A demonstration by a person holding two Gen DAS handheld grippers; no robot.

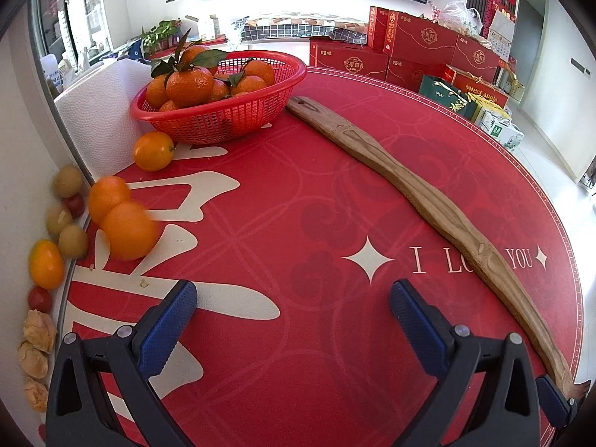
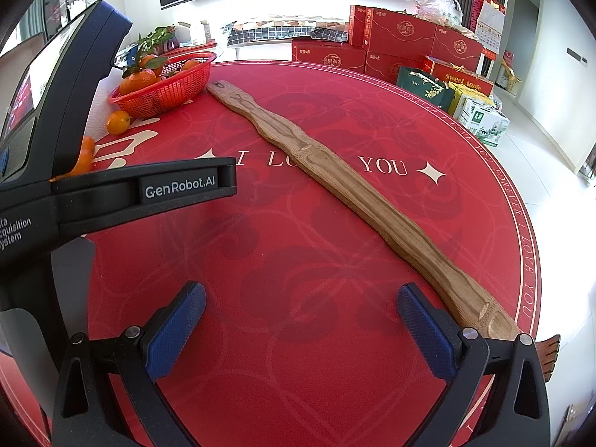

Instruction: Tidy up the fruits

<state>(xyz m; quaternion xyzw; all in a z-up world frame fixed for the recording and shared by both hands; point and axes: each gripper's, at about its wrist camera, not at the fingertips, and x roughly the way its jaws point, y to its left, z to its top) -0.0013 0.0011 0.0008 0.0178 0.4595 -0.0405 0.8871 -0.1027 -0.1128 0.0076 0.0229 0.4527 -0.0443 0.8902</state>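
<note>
- Your left gripper (image 1: 292, 298) is spread wide above the red table mat (image 1: 283, 201), and nothing sits between its blue pads (image 1: 167, 329).
- Your right gripper (image 2: 300, 303) is just as wide, also with nothing in it, over a bare part of the same mat.
- From the right wrist view, the body of your left tool crosses in from the left and hides part of the fruit behind it.
- Ahead and to the left of your left gripper, two small oranges (image 1: 119, 216) lie touching each other at the mat's edge; the nearer one looks blurred.
- Further ahead on that side, a third loose orange (image 1: 153, 151) rests just beside the red basket (image 1: 223, 121).
- The basket holds leafy tangerines (image 1: 190, 83) piled above its rim.
- Far left of your left gripper, off the mat, a line of small fruit runs along the white surface: brownish round ones (image 1: 67, 182), cherry tomatoes (image 1: 39, 300), an oval orange one (image 1: 46, 264) and papery tan ones (image 1: 39, 329).
- A long wooden stick (image 1: 421, 193) lies diagonally on the mat, from beside the basket to just right of your right gripper's right finger.
</note>
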